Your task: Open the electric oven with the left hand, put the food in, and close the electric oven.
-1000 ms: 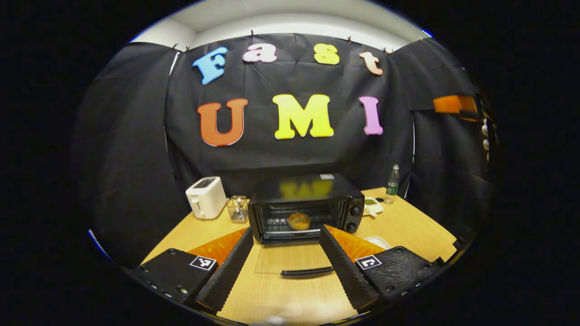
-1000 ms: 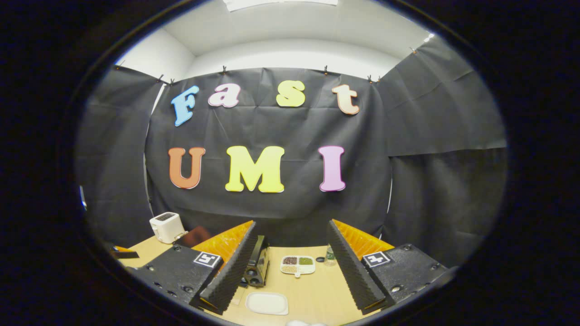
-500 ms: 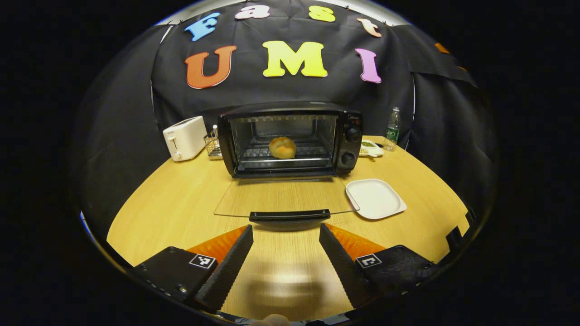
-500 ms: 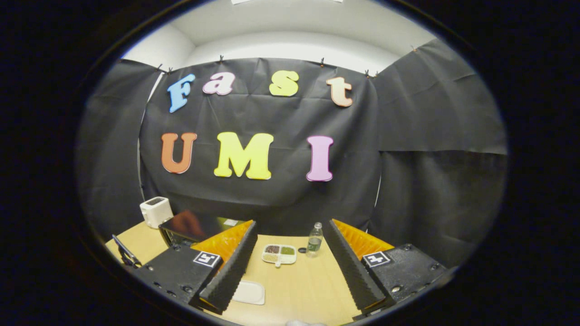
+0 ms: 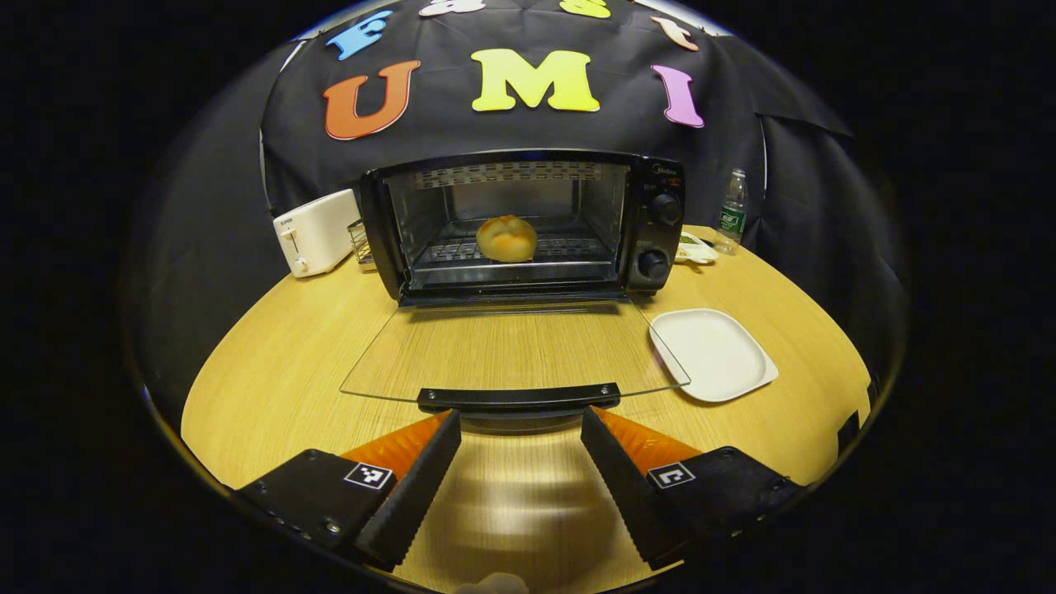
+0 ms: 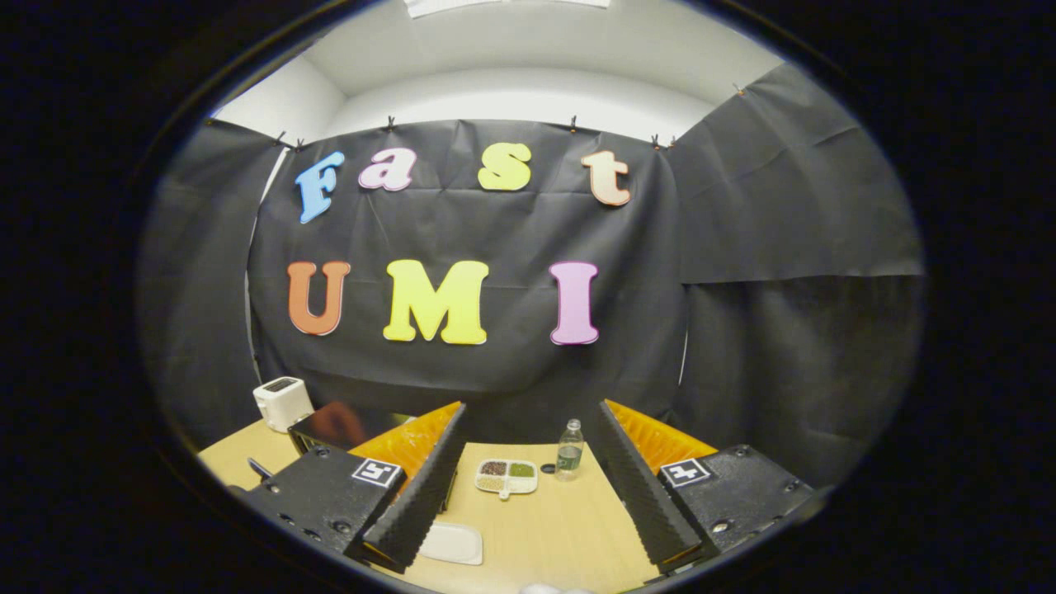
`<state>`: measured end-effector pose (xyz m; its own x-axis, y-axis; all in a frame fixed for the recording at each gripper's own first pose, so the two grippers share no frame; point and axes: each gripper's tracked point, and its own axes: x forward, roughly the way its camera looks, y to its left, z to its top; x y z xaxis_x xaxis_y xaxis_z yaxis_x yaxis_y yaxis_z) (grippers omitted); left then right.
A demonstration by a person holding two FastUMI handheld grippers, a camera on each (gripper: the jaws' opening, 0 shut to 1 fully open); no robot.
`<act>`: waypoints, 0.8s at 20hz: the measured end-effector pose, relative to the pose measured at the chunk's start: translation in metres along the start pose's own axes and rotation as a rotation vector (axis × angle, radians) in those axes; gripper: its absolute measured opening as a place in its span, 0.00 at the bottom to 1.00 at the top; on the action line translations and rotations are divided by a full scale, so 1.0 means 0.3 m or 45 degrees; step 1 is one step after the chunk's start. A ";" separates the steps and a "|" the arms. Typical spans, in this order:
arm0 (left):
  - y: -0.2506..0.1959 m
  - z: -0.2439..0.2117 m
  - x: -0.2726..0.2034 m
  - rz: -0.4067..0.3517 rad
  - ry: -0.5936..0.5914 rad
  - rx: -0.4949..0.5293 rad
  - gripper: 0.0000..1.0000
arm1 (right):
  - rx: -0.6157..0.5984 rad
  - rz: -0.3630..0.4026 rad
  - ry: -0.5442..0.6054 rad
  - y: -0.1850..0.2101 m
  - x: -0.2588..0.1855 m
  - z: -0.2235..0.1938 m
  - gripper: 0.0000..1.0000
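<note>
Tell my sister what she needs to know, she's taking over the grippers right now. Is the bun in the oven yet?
Left gripper: jaws open, holding nothing, just in front of the door handle.
Right gripper: jaws open, holding nothing, raised over the table off to the oven's right.
Yes, the bun sits on the rack inside the electric oven. The glass door is folded down flat and open. The white plate beside it has nothing on it.
Done: door opened, food in.
Left: take the handle with the left gripper and swing the door up until it shuts.
</note>
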<state>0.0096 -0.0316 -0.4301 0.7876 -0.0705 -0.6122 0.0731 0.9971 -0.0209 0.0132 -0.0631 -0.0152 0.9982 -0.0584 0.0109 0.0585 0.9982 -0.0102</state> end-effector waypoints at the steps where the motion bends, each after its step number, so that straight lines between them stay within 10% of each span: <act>1: -0.004 -0.001 0.007 -0.002 0.007 -0.003 0.96 | -0.003 -0.002 0.007 0.000 0.006 -0.003 0.97; 16: 0.006 0.023 0.022 -0.007 0.015 -0.012 0.96 | 0.034 0.002 0.043 -0.003 0.022 -0.019 0.97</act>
<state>0.0191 -0.0304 -0.4287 0.7797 -0.0758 -0.6215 0.0715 0.9969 -0.0319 0.0198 -0.0644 -0.0210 0.9981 -0.0570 -0.0229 0.0574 0.9982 0.0165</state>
